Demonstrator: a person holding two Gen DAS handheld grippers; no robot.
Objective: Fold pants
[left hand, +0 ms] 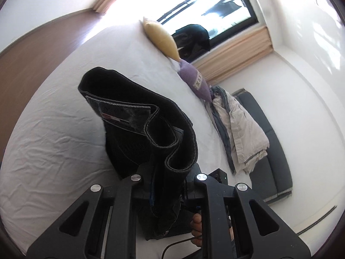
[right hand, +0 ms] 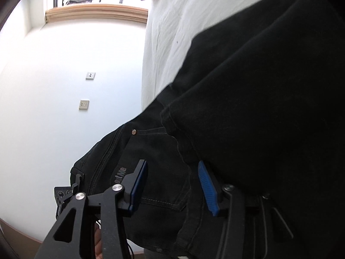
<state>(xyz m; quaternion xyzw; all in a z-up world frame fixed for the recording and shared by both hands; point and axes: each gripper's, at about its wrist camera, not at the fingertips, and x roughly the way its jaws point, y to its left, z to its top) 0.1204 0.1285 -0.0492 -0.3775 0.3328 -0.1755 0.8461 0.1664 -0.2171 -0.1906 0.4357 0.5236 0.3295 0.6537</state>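
White bed sheet (left hand: 54, 129), wrinkled. Yellow pillow (left hand: 160, 38) and purple pillow (left hand: 195, 82) at far edge. Grey mat (left hand: 267, 142) on floor. Wall sockets (right hand: 84, 104).

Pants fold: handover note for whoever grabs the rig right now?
Left gripper: shut on the black pants, a doubled-over bunch with the back-pocket label lifted above the white bed.
Right gripper: open, blue pads either side of the pocket area, not pressing on the cloth.
Pants: partly draped over the bed edge, the rest hanging from the left gripper.
Done: cloth gathered and lifted, nothing laid flat.
Left: take a second grip with the right gripper, spread the pants on the bed, fold the legs together, then fold in half.
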